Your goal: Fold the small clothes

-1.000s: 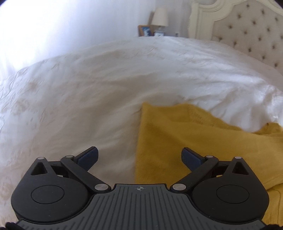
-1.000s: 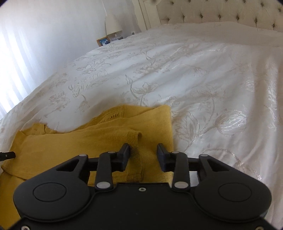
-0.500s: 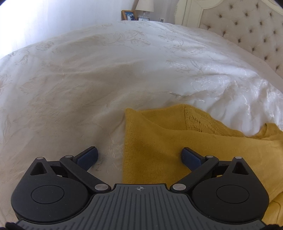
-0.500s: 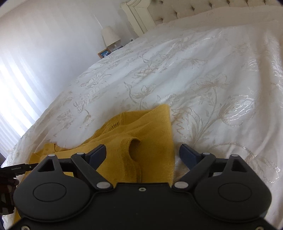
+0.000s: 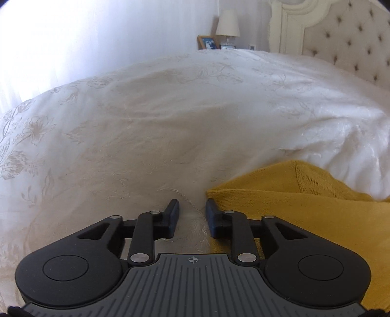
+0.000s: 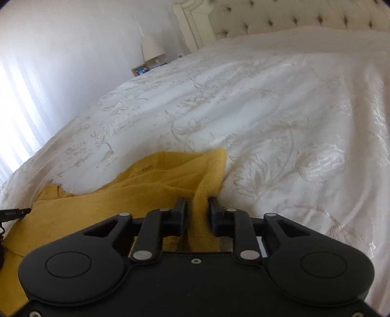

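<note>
The right gripper (image 6: pixel 197 214) is clamped on a bunched fold of the mustard-yellow knit garment (image 6: pixel 151 192), the cloth pinched between its two dark fingers and rising in a ridge ahead of them. The left gripper (image 5: pixel 191 218) has its fingers drawn close with a narrow gap between them; only bedspread shows in that gap, and the garment's (image 5: pixel 304 214) near-left corner lies just beside the right finger, perhaps touching it.

The garment lies rumpled on a white bedspread (image 6: pixel 280 117), which is woven with pale, shiny flowers and curling stems. In the right wrist view the cloth spreads from the fingers to the left and near side, with one corner pointing far and a patch of open lacy knit near its far edge. In the left wrist view the same lacy patch sits at the garment's far edge, on the right of the frame.

The bedspread swells softly and fills most of both views. At its far end stands a cream tufted headboard (image 6: pixel 292 17) with a carved frame. Left of the headboard, beyond the bed, are a lamp (image 5: pixel 228 24) with a pale shade and a small framed picture (image 5: pixel 206 43). The wall to the far left is washed out by strong daylight through white vertical curtains (image 6: pixel 14 117).
</note>
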The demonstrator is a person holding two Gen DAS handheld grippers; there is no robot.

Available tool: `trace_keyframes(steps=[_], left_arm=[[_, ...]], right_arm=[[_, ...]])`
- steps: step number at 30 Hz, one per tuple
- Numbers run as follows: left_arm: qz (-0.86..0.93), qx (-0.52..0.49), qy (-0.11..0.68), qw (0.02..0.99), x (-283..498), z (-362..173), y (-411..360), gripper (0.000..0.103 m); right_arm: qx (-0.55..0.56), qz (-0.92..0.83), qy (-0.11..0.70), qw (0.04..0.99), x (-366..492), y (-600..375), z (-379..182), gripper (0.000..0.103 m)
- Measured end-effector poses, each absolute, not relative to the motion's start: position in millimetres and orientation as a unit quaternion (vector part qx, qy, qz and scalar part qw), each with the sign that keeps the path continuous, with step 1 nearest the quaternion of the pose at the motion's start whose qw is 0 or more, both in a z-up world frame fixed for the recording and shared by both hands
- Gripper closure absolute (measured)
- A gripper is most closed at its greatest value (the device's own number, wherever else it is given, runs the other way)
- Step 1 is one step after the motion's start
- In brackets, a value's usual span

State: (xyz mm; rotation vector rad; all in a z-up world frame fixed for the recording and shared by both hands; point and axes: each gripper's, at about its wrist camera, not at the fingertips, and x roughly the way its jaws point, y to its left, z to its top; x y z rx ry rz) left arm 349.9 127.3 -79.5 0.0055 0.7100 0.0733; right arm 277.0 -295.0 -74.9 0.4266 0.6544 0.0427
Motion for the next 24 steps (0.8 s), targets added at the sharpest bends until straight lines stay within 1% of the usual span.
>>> trace_keyframes(steps=[1, 2, 3, 4, 5, 6, 7, 9, 10, 12, 13, 14, 16, 19, 24], left_arm=[[0.042, -0.006, 0.350, 0.936, 347, -76, 131, 0.057], [0.040, -0.017, 0.350, 0.936, 342, -71, 135, 0.052], [0.029, -0.032, 0.351, 0.935, 335, -67, 140, 0.041], [0.014, -0.048, 0.358, 0.933, 327, -63, 146, 0.030], [0.002, -0.060, 0.367, 0.928, 319, -60, 150, 0.027], [-0.009, -0.071, 0.376, 0.924, 308, -57, 153, 0.025], [-0.017, -0.079, 0.383, 0.920, 294, -56, 156, 0.025], [-0.023, -0.088, 0.390, 0.916, 266, -51, 161, 0.022], [-0.025, -0.090, 0.394, 0.914, 251, -49, 163, 0.018], [-0.030, -0.096, 0.405, 0.909, 223, -46, 167, 0.015], [-0.030, -0.100, 0.410, 0.906, 211, -45, 168, 0.013], [-0.031, -0.104, 0.415, 0.903, 199, -45, 169, 0.012], [-0.034, -0.117, 0.425, 0.897, 178, -44, 172, 0.012], [-0.046, -0.127, 0.432, 0.892, 151, -43, 170, 0.011], [-0.067, -0.100, 0.436, 0.892, 116, -40, 157, 0.010]], right_arm=[[0.221, 0.019, 0.317, 0.922, 276, -299, -77, 0.062], [0.233, 0.018, 0.315, 0.920, 276, -303, -78, 0.060], [0.240, 0.016, 0.312, 0.919, 275, -305, -77, 0.052], [0.243, 0.013, 0.306, 0.920, 274, -307, -76, 0.041], [0.243, 0.012, 0.299, 0.923, 272, -307, -74, 0.035], [0.242, 0.013, 0.295, 0.924, 271, -308, -73, 0.025], [0.241, 0.013, 0.293, 0.925, 270, -308, -70, 0.022], [0.235, 0.014, 0.286, 0.929, 267, -307, -64, 0.019], [0.230, 0.016, 0.280, 0.932, 265, -306, -60, 0.014], [0.220, 0.020, 0.270, 0.937, 258, -305, -53, 0.009], [0.217, 0.021, 0.265, 0.939, 253, -305, -48, 0.009], [0.216, 0.022, 0.260, 0.941, 247, -304, -43, 0.009], [0.222, 0.026, 0.253, 0.941, 233, -305, -34, 0.001], [0.235, 0.027, 0.256, 0.937, 217, -304, -22, 0.000], [0.241, 0.043, 0.291, 0.925, 173, -294, -12, 0.000]])
